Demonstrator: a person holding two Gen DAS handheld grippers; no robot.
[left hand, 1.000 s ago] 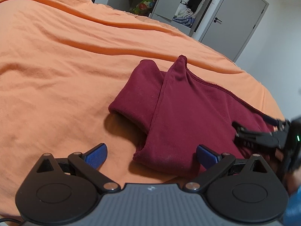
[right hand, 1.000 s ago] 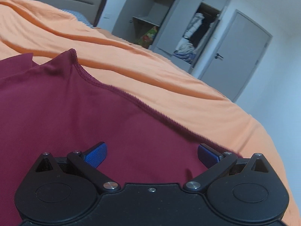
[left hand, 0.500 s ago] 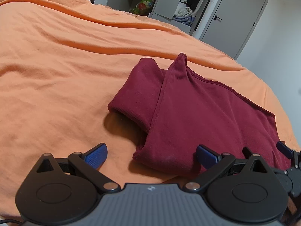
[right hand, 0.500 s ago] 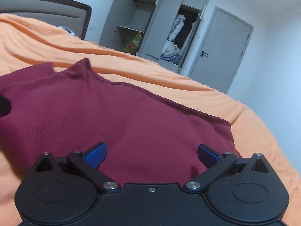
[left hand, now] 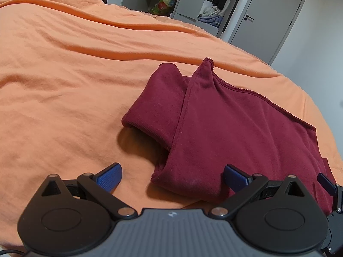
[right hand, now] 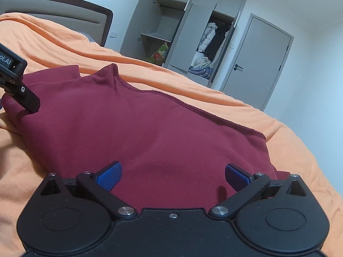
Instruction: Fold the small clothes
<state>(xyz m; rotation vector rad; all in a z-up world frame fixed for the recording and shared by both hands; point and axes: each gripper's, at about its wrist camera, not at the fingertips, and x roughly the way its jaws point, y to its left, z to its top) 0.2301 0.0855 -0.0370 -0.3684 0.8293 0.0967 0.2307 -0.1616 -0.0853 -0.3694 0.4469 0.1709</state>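
Item: one dark red garment [left hand: 235,128], laid on the orange bedsheet [left hand: 64,75] and already doubled over, a sleeve [left hand: 156,105] tucked beneath the upper layer. At least one fold is judged done; a further fold or a final smoothing may be left. The left gripper [left hand: 171,175] is held at the near folded corner, fingers apart and empty. The right gripper [right hand: 172,174] is held over the near edge, fingers likewise apart. An open wardrobe [right hand: 193,32] is noted beyond.

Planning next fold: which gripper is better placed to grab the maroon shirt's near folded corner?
Left. The left gripper is open, with that corner of the maroon shirt between its fingers; the right gripper faces mid-cloth.
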